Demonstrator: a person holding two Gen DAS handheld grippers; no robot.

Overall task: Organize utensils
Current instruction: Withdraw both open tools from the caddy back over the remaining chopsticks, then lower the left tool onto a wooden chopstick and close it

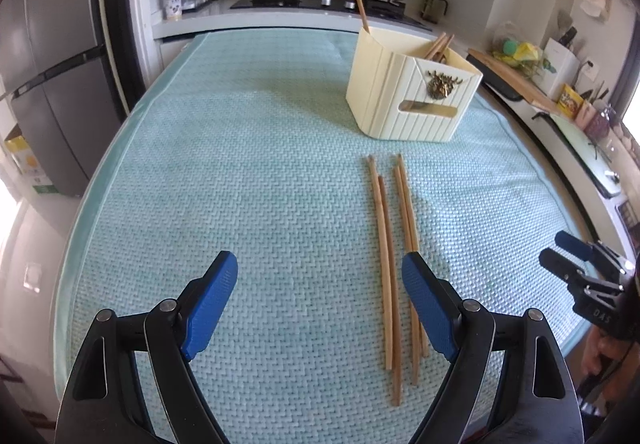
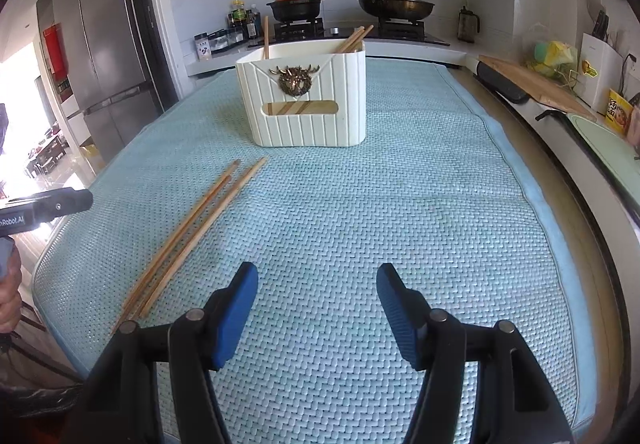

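Fingers (image 1: 218, 284) of both grippers wide, empty; chopsticks (image 1: 394, 264) loose on mat (image 1: 240, 164) before holder (image 1: 412, 100)

The right gripper (image 2: 317, 286) hangs above the light blue woven mat (image 2: 360, 204) with its blue-padded jaws spread wide and nothing between them. Four wooden chopsticks (image 2: 188, 236) lie loose on the mat to its left, pointing toward a cream ribbed holder (image 2: 308, 104) that stands upright farther back with more chopsticks (image 2: 352, 40) leaning inside. The left gripper (image 2: 52, 204) shows at the left edge.
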